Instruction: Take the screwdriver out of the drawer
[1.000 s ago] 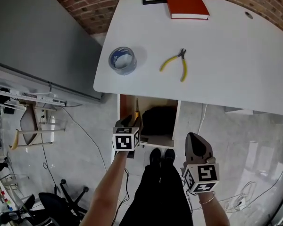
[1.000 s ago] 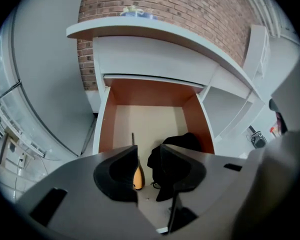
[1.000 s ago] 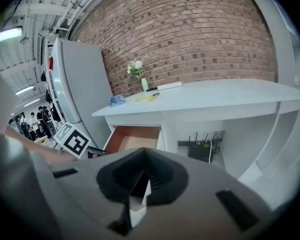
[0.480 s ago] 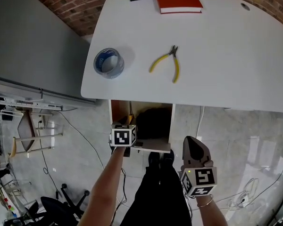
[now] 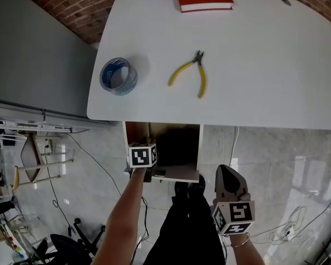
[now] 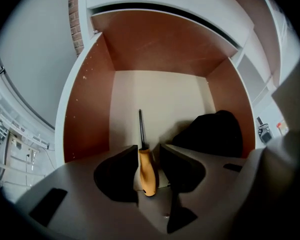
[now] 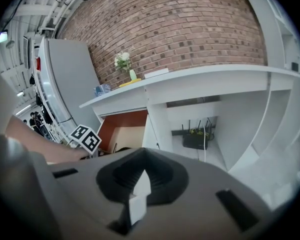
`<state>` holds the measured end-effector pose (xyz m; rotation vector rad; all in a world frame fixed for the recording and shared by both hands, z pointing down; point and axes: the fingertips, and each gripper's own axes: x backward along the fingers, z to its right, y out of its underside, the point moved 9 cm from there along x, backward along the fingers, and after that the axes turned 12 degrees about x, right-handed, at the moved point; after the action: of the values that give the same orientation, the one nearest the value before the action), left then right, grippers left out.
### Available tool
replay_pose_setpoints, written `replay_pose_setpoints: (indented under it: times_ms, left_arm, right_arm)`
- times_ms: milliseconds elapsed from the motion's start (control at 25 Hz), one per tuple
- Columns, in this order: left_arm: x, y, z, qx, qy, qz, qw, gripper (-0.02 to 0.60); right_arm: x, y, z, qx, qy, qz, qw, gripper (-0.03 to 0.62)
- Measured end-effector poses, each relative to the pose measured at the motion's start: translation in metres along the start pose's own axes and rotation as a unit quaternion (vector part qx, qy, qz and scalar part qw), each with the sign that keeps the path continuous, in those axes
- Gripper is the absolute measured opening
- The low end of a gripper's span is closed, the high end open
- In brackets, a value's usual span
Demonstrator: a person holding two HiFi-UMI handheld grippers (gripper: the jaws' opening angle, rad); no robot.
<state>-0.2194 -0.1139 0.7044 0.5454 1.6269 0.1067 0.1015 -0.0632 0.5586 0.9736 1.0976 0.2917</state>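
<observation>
The drawer (image 6: pixel 87 114) stands open under the worktop's (image 5: pixel 265 65) near edge; the screwdriver (image 6: pixel 147 171) lies on its floor near the left wall, shaft pointing to the back wall; a black bundle (image 6: pixel 215 134) fills the right side; the left gripper (image 6: pixel 149 151) is released, jaws spread either side of the orange handle; the right gripper (image 7: pixel 143 156) is clenched on nothing, outside the drawer's right wall
</observation>
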Motion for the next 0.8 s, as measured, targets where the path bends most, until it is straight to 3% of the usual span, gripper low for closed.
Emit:
replay_pose_setpoints:
  times_ms: [800]
  left_arm:
    - [-0.034, 0.005, -0.007, 0.032, -0.024, -0.058, 0.9975, 0.101]
  right_arm:
    - [-0.010, 0.010, -0.007, 0.002, -0.022, -0.017, 1.000, 0.002]
